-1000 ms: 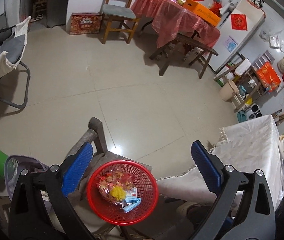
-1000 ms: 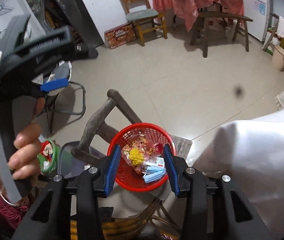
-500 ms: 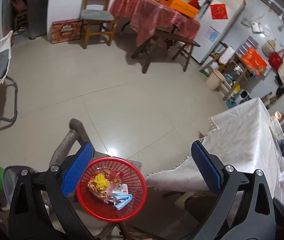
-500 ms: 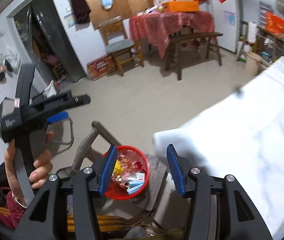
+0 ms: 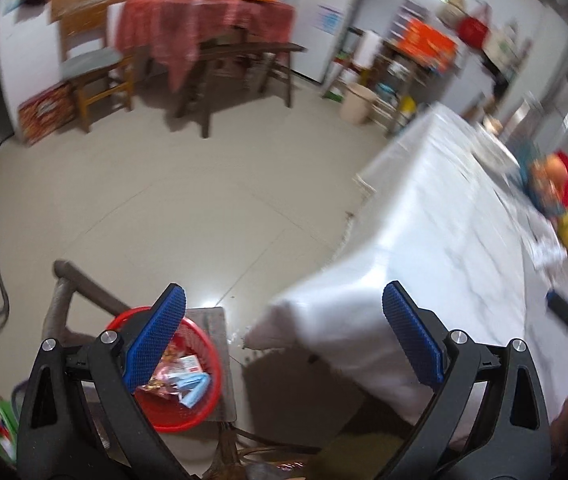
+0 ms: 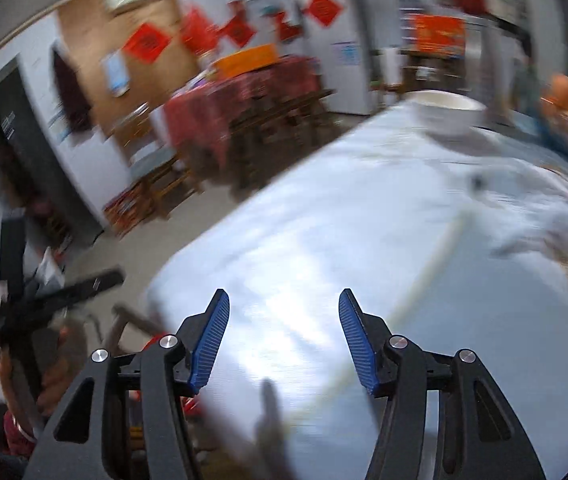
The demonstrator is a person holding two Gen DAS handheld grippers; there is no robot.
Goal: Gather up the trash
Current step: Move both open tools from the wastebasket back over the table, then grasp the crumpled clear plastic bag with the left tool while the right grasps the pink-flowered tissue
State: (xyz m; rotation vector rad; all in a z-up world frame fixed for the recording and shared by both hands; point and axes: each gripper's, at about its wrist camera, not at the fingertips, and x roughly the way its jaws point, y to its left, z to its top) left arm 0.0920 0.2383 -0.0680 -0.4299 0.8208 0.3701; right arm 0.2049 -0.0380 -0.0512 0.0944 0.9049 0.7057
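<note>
Red basket point(image 5: 194, 408) with wrappers and a blue face mask point(image 5: 195, 384) is seen low left on a wooden chair seat point(image 5: 220, 360), partly hidden behind one blue pad of the left gripper point(image 5: 284, 340); its jaws are held wide apart, nothing between them. Right of it: table under a white cloth point(image 5: 435, 264). Right gripper point(image 6: 284, 340) is held above that cloth point(image 6: 323, 248), jaws apart and empty. White bowl point(image 6: 445, 114) is seen blurred at the far edge.
</note>
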